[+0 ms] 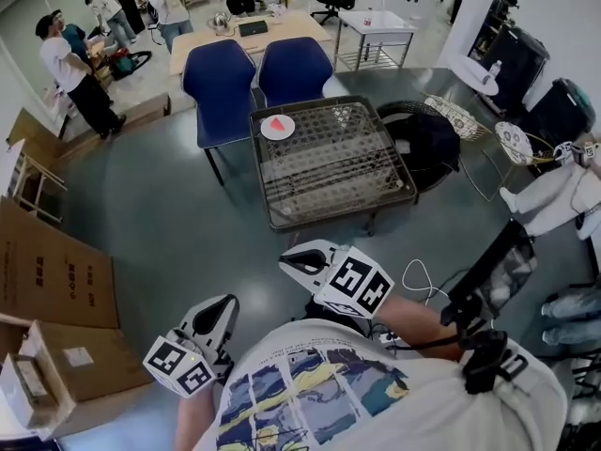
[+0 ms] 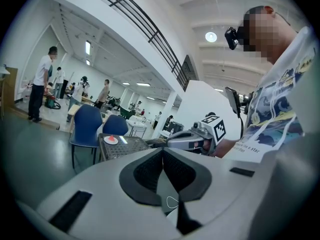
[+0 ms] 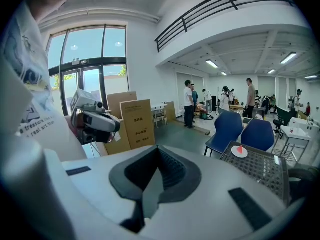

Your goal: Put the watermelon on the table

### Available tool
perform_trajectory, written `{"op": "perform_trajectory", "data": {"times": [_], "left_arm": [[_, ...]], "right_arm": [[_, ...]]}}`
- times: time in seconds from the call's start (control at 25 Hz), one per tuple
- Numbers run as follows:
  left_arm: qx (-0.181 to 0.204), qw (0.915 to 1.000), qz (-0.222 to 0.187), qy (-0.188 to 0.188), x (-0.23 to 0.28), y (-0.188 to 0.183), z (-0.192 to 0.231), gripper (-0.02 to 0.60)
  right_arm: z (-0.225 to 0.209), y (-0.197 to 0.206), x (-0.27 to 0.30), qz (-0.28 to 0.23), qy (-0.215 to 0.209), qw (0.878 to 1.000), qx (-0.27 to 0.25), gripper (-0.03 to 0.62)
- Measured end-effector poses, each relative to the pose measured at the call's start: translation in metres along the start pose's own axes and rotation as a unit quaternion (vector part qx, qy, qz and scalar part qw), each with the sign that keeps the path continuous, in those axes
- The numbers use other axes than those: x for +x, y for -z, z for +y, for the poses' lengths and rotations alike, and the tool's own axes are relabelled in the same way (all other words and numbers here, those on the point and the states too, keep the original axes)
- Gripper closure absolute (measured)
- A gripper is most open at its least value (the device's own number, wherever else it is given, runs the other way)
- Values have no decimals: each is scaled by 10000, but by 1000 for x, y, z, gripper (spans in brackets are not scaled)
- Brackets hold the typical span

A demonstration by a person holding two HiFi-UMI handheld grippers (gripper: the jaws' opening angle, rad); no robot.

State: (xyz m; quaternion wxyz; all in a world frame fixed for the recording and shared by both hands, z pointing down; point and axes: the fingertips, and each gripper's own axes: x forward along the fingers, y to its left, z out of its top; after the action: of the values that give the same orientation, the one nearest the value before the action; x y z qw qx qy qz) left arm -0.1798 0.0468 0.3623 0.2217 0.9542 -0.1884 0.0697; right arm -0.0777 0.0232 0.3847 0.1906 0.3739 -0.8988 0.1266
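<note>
Currently both grippers sit low and close to the person's shirt (image 1: pixel 310 393), well apart from the table.

- The left gripper (image 1: pixel 218 316) has its jaws pressed together with nothing between them. In the left gripper view its dark pads (image 2: pixel 147 171) meet along a thin line.
- The right gripper (image 1: pixel 302 263) has its jaws closed as well and holds nothing. Its pads (image 3: pixel 172 171) touch in the right gripper view.
- In the head view the right gripper lies a bit farther forward than the left, and its marker cube (image 1: pixel 355 285) faces up.
- Each gripper shows in the other's view, held beside the printed shirt.

Outward from the grippers:

- Bare grey floor (image 1: pixel 188 205) lies between the grippers and the table.
- The table (image 1: pixel 376 172) is low and square, with a mesh top in a dark frame.
- The watermelon (image 1: pixel 278 124) is a small red wedge. It lies on a white plate (image 1: pixel 267 132), and the plate sits on the table's far left corner in the head view. Neither gripper touches it.
- 2 blue chairs (image 1: pixel 221 83) stand side by side just behind the table, on the plate's side.
- Cardboard boxes (image 1: pixel 47 271) are stacked at the left edge, near the left gripper's side.
- Several people (image 1: pixel 70 73) stand far off at the upper left, beyond the chairs.
</note>
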Motion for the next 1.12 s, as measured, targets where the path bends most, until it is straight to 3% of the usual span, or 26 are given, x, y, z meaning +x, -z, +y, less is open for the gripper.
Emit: {"op": "perform_trajectory", "data": {"times": [1.12], "left_arm": [[-158,9998,119,15,23,7,5,569]], "right_arm": [[-11,12,6,146,-112,9998,-42,585]]}}
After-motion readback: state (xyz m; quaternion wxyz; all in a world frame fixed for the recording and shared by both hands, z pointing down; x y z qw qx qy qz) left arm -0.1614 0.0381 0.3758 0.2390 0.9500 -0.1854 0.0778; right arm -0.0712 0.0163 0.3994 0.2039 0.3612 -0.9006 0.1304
